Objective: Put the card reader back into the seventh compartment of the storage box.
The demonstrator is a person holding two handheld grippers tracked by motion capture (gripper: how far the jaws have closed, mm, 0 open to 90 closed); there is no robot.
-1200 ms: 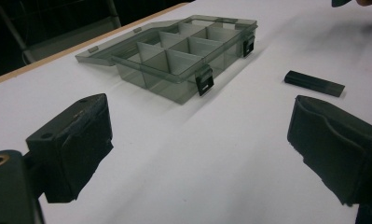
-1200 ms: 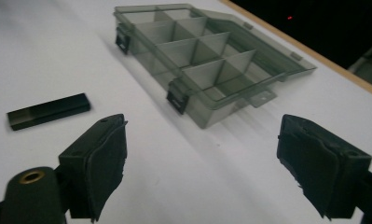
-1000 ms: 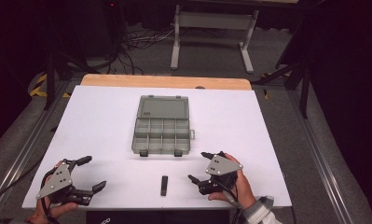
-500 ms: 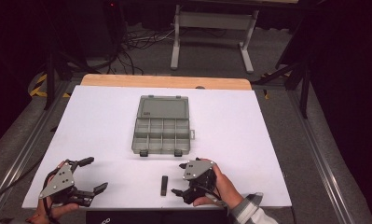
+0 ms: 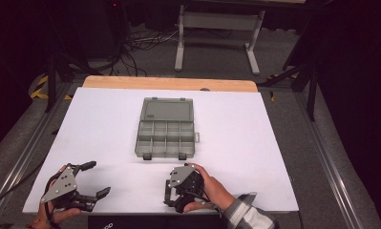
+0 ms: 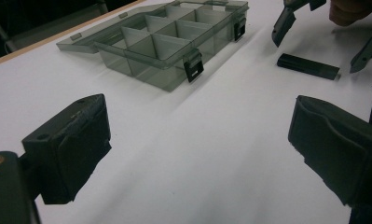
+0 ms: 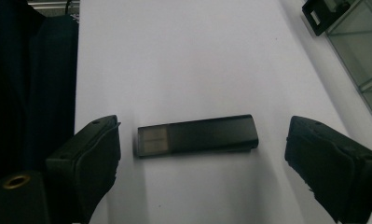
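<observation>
A small black stick with a translucent cap point(image 7: 197, 135) lies flat on the white table point(image 5: 255, 143) near its front edge. My right gripper point(image 5: 169, 194) hangs over it; its jaws have just been opening and now stand open on either side of the stick, pads point(image 7: 95, 158) clear of it. In the left gripper view the stick point(image 6: 307, 66) lies between the right gripper's point(image 6: 323, 37) two jaws. My left gripper point(image 5: 96, 179) rests open at the front left with nothing between its pads point(image 6: 72, 144).
A grey translucent compartment box point(image 5: 166, 129) lies open mid-table, lid folded back, black latches at its near side point(image 6: 193, 70). One corner of the box point(image 7: 361, 42) shows beside my right gripper. Bare white table lies between the two grippers.
The right hand has moved left and slightly down, from right of the stick to over it, covering it in the high view. The left gripper has stayed put.
</observation>
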